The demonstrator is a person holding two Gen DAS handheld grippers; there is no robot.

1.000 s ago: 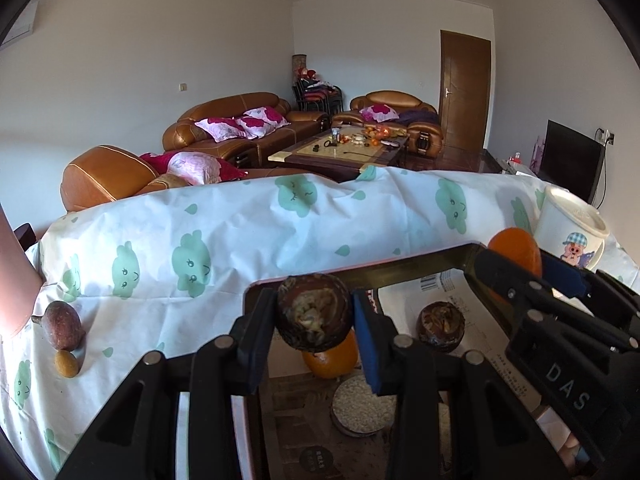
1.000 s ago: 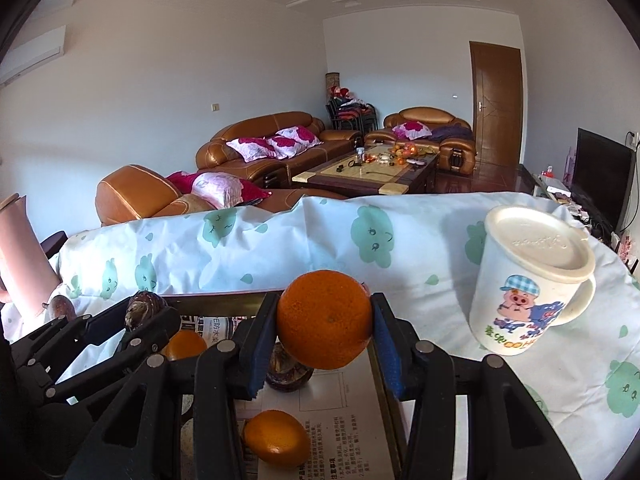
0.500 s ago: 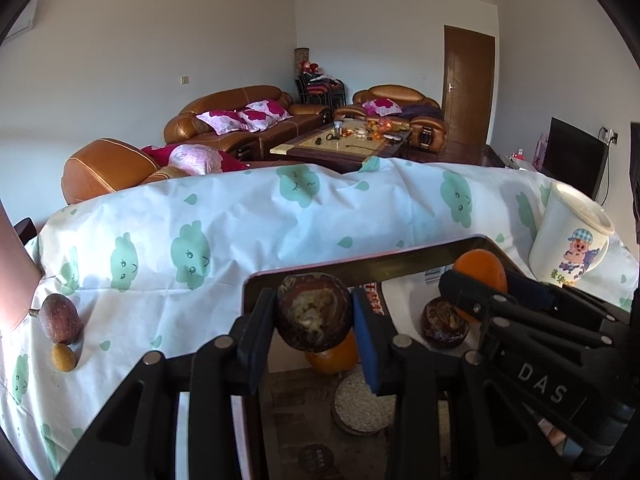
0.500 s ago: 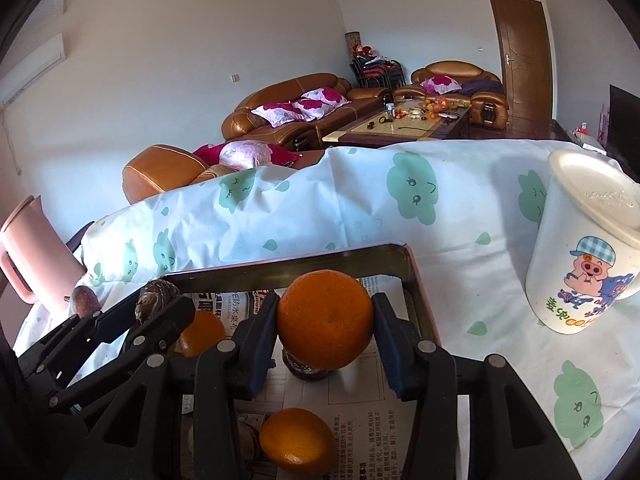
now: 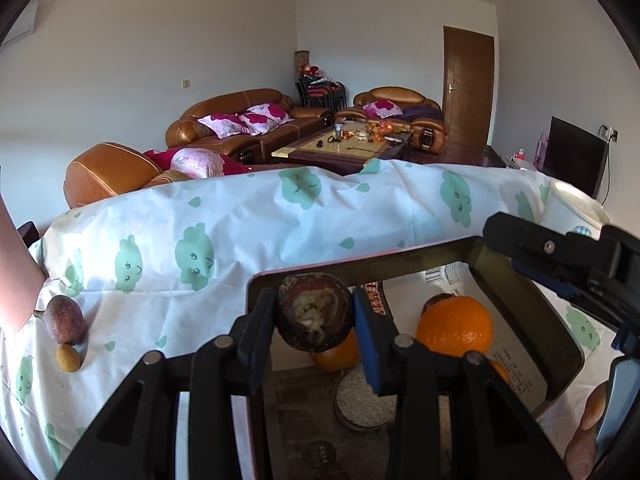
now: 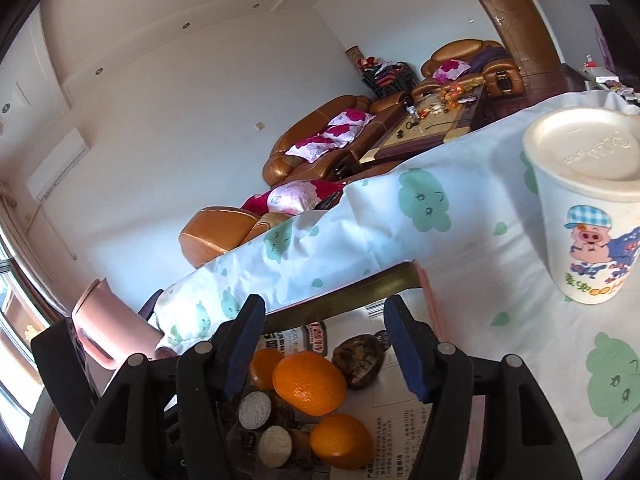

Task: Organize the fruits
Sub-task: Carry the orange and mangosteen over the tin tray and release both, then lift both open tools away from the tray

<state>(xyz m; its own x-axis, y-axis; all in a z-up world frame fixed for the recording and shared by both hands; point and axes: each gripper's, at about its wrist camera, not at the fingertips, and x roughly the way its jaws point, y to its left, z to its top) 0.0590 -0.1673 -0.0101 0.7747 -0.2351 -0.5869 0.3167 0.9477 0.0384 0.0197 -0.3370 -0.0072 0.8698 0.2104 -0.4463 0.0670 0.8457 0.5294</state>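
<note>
My left gripper (image 5: 314, 320) pinches a dark brown fruit (image 5: 314, 312) between its two pads, and I hold it above the near left corner of the tray (image 5: 560, 336). I think it hangs there because the fruit must go down into the tray together with the others, and the place below is not free yet: a small orange one (image 5: 336, 356) lies directly under it.

My right gripper (image 6: 324, 344) has just been opening and its jaws are now spread, with nothing pressed between them. The big orange (image 6: 310, 384) lies under them on the newspaper (image 6: 400, 412) that lines the tray, so I judge it is already put down. From this orange, another dark fruit (image 6: 358, 364) is touching at 2 o'clock, and a second orange (image 6: 340, 446) is near at 6 o'clock.

Two fruits are not collected: in the left view a reddish fruit (image 5: 64, 320) and a small yellow one (image 5: 68, 358) lie on the tablecloth (image 5: 240, 240), at 9 o'clock from the tray, well apart from it. The lidded cup (image 6: 584, 208) stands at 2 o'clock, outside the tray, so it does not block me.
</note>
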